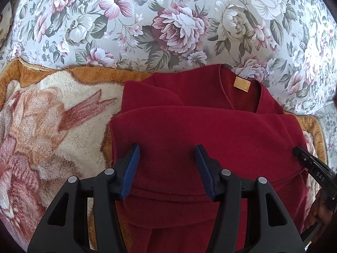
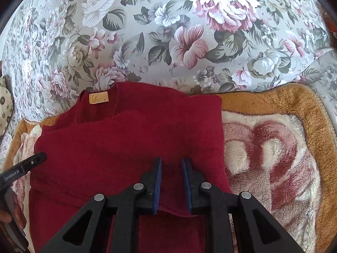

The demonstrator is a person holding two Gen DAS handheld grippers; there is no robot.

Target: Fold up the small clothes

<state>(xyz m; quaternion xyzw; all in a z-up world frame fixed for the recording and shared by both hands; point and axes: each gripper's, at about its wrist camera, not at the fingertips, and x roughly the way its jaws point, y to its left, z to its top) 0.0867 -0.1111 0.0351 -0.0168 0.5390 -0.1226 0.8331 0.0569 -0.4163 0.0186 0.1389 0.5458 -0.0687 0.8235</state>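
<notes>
A dark red fleece garment (image 1: 200,126) (image 2: 126,137) lies folded on a plush blanket, its neckline and tan label (image 1: 242,84) (image 2: 98,99) at the far end. A lower layer is folded up across the body. My left gripper (image 1: 168,147) hovers over the garment's left half, open, blue pads wide apart with nothing pinched. My right gripper (image 2: 172,162) sits at the garment's right side with its pads close together; red cloth fills the narrow gap and the folded hem runs between the fingers. Each gripper's tip shows at the edge of the other's view.
The plush orange, cream and pink blanket (image 1: 52,116) (image 2: 273,147) lies under the garment and extends to both sides. Beyond it spreads a floral sheet (image 1: 168,21) (image 2: 189,31). A person's hand (image 2: 12,215) holds the left gripper's handle.
</notes>
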